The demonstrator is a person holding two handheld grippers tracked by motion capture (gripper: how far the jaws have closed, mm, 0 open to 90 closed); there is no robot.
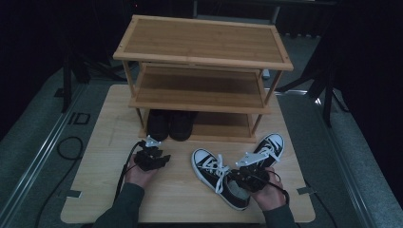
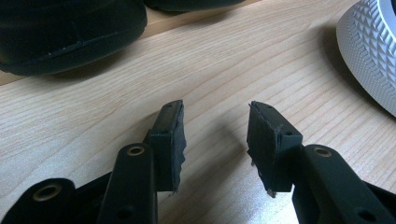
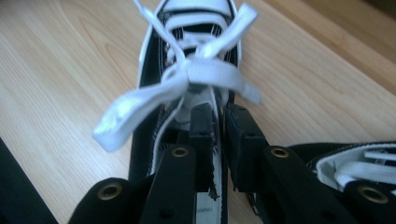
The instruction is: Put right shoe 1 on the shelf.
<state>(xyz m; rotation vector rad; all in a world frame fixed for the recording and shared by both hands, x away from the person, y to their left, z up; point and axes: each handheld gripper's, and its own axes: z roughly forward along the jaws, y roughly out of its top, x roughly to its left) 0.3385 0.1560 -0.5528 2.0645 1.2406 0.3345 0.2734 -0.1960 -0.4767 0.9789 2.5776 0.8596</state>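
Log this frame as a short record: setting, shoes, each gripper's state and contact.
setting: three-tier wooden shoe rack at the far end of a wooden table
stored: pair of black shoes on the rack's bottom shelf
loose shoes: two black-and-white sneakers on the table
left gripper: jaws apart over the table, nothing between them
right gripper: jaws nearly together on the collar edge of the near sneaker
other sneaker: untouched, beside the rack

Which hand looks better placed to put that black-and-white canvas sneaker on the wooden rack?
The right. The right gripper already has its jaws around the edge of the black-and-white canvas sneaker. The left gripper is open over bare table, away from that sneaker.
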